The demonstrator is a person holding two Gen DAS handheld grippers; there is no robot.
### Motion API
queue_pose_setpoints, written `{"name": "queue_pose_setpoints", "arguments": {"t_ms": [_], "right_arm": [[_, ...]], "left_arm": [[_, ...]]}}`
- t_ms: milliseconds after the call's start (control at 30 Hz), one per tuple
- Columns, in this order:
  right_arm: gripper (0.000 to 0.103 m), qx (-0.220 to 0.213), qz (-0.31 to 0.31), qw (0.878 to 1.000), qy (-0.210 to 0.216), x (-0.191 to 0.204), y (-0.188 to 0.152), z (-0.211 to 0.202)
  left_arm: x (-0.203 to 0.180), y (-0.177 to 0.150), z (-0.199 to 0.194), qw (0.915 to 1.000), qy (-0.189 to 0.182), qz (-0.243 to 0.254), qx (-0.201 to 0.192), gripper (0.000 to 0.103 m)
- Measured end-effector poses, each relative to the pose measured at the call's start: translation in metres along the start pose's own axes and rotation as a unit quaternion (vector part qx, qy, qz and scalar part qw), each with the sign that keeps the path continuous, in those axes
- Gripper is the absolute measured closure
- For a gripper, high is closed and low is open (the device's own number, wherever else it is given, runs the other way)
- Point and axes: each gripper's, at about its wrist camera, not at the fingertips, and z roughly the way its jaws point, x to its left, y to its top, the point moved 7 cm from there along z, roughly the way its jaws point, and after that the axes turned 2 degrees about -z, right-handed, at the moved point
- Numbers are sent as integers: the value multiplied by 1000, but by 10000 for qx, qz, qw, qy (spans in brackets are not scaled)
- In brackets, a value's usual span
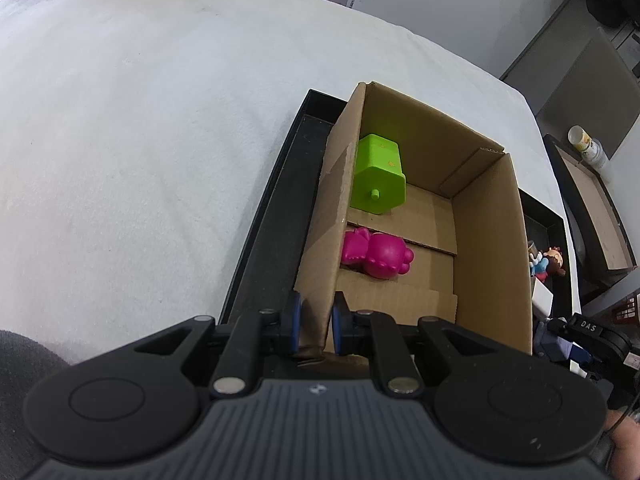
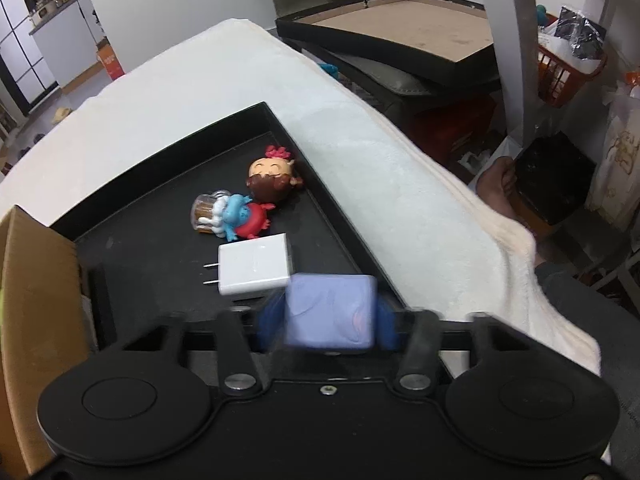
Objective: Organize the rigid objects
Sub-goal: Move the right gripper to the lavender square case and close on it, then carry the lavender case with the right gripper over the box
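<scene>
In my right wrist view, the right hand-held gripper (image 2: 330,322) sits at lower centre, its blue pads closed against both sides of a pale lavender block (image 2: 331,312), smooth and roughly cubic, blurred at the edges. Just above and left of it a white charger plug (image 2: 254,265), glossy and rectangular with two metal prongs, lies on the matte black tray (image 2: 224,128). Higher up lies a rounded plastic cartoon figurine (image 2: 256,204) in red, blue and brown.

In my left wrist view, the left hand-held gripper (image 1: 314,322) at lower centre is clamped on the near wall of a corrugated cardboard box (image 1: 488,248). Inside the box, near its left wall, lie a lime-green angular block (image 1: 378,174) and, below it in frame, a magenta bear-shaped toy (image 1: 376,254), smooth and bulbous. The tray rests on a white fleecy blanket (image 1: 140,140).
</scene>
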Motion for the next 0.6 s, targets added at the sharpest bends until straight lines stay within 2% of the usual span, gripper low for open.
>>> {"name": "queue_pose_setpoints", "arguments": {"t_ms": [233, 600], "right_arm": [[59, 112, -89, 9997, 219, 0, -8, -10], [59, -14, -222, 9982, 559, 6, -10, -43]], "left_arm": [[-1, -1, 0, 10000, 9, 30, -19, 89], [-2, 1, -1, 10000, 33, 55, -11, 89]]}}
